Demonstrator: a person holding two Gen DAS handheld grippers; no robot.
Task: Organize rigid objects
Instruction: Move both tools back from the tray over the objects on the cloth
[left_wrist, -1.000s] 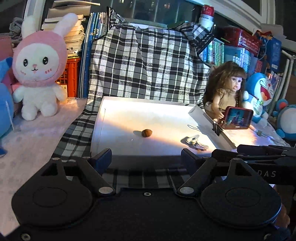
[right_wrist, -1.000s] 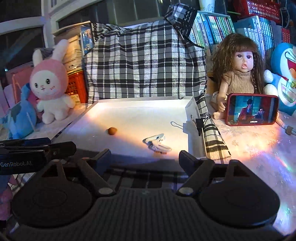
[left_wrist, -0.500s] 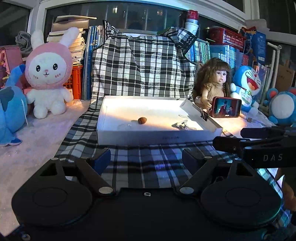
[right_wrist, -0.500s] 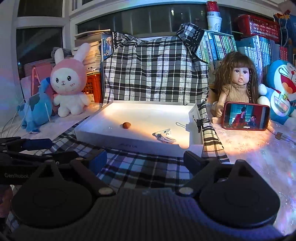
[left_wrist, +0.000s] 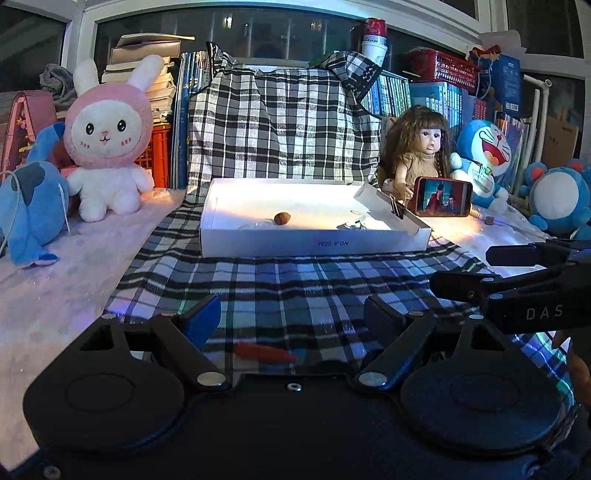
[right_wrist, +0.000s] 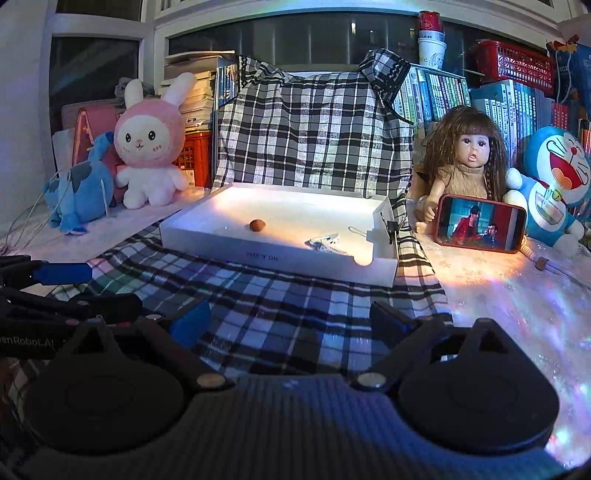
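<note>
A shallow white box (left_wrist: 314, 245) (right_wrist: 280, 254) sits on a plaid cloth (left_wrist: 295, 288). Inside it lie a small brown nut-like piece (left_wrist: 282, 218) (right_wrist: 257, 225) and, toward the right, a white clip (right_wrist: 327, 243) (left_wrist: 351, 225). A black binder clip (left_wrist: 397, 210) grips the box's right wall. A small red-orange object (left_wrist: 266, 352) lies on the cloth just below my left gripper (left_wrist: 291, 314), which is open and empty. My right gripper (right_wrist: 290, 314) hangs over the cloth short of the box, its jaws opening with nothing between them.
A pink rabbit plush (left_wrist: 107, 140) and a blue plush (left_wrist: 29, 210) stand at the left. At the right are a doll (left_wrist: 424, 147), a phone (left_wrist: 443, 195) propped upright and a blue cat plush (left_wrist: 484, 155). Books and a draped plaid cloth fill the back.
Both grippers have drawn back from the box, which now looks smaller and farther off. More cloth shows in front, and the red-orange object has come into the left wrist view.
</note>
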